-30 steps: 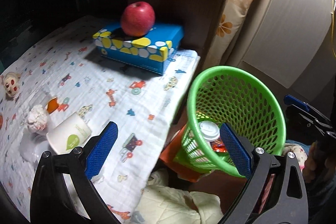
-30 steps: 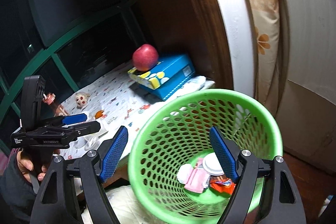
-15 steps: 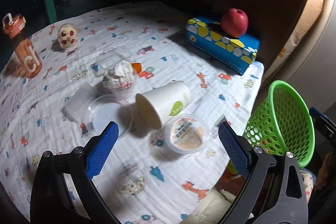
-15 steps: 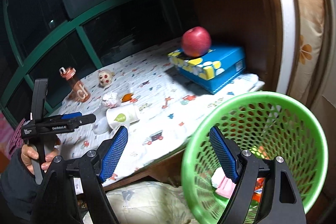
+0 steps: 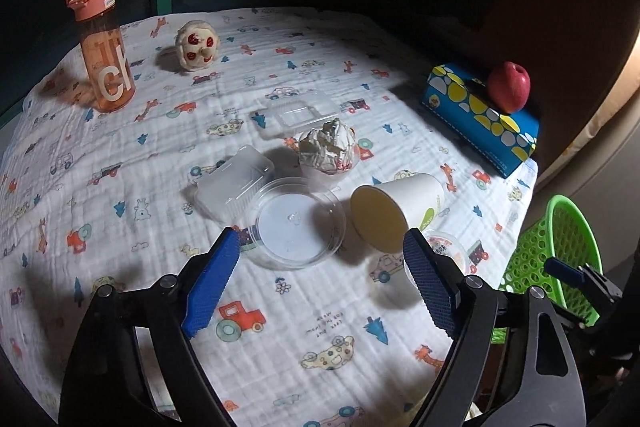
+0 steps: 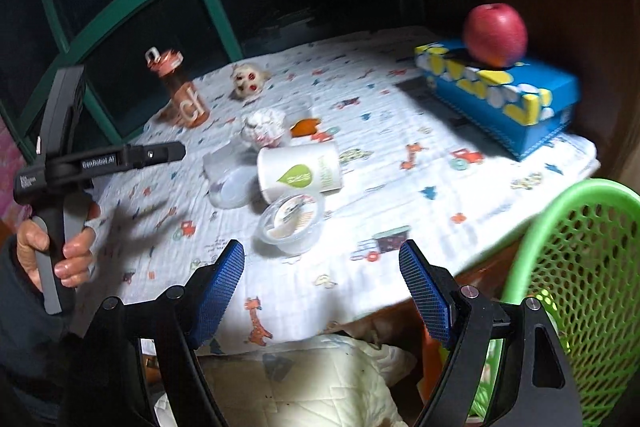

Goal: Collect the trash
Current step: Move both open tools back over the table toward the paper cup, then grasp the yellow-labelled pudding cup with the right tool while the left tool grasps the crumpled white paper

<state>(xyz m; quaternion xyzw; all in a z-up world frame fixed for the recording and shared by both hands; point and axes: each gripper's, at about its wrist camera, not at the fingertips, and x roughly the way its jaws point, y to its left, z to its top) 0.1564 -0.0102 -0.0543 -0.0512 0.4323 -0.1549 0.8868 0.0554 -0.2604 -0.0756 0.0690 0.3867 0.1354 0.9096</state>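
Littering one tablecloth [image 5: 280,327]: one paper cup [image 5: 400,211], two lids [image 5: 298,223].

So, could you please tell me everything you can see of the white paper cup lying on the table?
The white paper cup lies tipped on its side on the patterned tablecloth. Its open mouth faces the left wrist camera and shows a pale yellowish, empty-looking inside. A green leaf logo and green lettering mark its wall. It looks like thin, undented paper. The clear round lid lies just beside its rim, and the small sealed tub sits close against its side; actual contact is unclear. Neither gripper touches it.
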